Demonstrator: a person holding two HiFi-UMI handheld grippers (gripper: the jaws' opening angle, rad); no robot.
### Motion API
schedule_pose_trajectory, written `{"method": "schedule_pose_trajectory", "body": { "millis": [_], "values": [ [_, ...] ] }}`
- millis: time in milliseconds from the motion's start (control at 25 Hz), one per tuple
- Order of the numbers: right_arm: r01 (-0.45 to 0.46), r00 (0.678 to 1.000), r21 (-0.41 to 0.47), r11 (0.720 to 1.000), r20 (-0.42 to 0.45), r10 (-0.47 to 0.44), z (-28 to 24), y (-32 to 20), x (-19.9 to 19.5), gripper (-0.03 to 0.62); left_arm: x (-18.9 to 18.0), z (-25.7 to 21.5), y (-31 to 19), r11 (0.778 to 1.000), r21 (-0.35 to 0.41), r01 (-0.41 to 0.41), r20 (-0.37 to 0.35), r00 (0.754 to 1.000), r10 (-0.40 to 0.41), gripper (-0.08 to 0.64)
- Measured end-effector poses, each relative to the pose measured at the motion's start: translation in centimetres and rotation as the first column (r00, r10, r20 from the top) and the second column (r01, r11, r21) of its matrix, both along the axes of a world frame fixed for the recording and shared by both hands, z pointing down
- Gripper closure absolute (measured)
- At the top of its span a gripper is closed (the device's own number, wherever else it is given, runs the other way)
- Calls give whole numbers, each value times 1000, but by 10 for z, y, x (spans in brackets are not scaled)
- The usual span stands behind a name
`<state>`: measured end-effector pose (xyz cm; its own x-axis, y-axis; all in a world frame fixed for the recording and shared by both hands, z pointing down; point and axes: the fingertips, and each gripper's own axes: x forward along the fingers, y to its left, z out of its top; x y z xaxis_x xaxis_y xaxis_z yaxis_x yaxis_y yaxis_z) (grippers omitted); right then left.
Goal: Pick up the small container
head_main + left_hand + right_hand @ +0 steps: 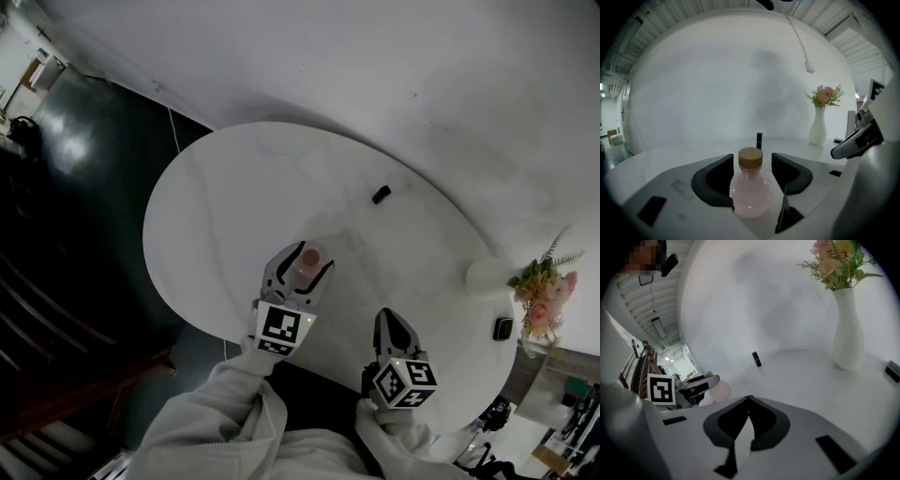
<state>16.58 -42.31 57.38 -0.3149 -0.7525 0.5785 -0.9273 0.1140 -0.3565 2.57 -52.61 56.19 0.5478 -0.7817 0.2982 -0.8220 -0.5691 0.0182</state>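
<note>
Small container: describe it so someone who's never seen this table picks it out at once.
On the near side of the round white table, the left hand-held gripper has its jaws apart on either side of the container. It is a round-bellied, pale pink flask with a tan cap. Its only neighbours are a small black item and a tall white vase.

You find no words, numbers or brand names that can be read here. The only signs are black-and-white square markers (284, 328) on the cubes of your left gripper (302, 259) and right gripper (387, 317); they are patterns, not letters.
</note>
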Motion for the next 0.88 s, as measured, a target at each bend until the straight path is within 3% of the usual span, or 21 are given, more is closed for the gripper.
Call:
{"method": "schedule_pose_trajectory", "body": {
  "millis": [360,560,880],
  "values": [
    [-4,1000,-30,1000,14,5,9,-3,6,543,10,-1,-12,999,41,-1,18,1000,1,310],
    [-11,1000,-37,999,13,12,12,-4,9,543,4,-1,-16,994,98,43,83,995,-52,439],
    [-16,1000,-36,999,6,16,13,-3,10,543,4,-1,-16,993,105,53,75,995,-61,445]
  ]
}}
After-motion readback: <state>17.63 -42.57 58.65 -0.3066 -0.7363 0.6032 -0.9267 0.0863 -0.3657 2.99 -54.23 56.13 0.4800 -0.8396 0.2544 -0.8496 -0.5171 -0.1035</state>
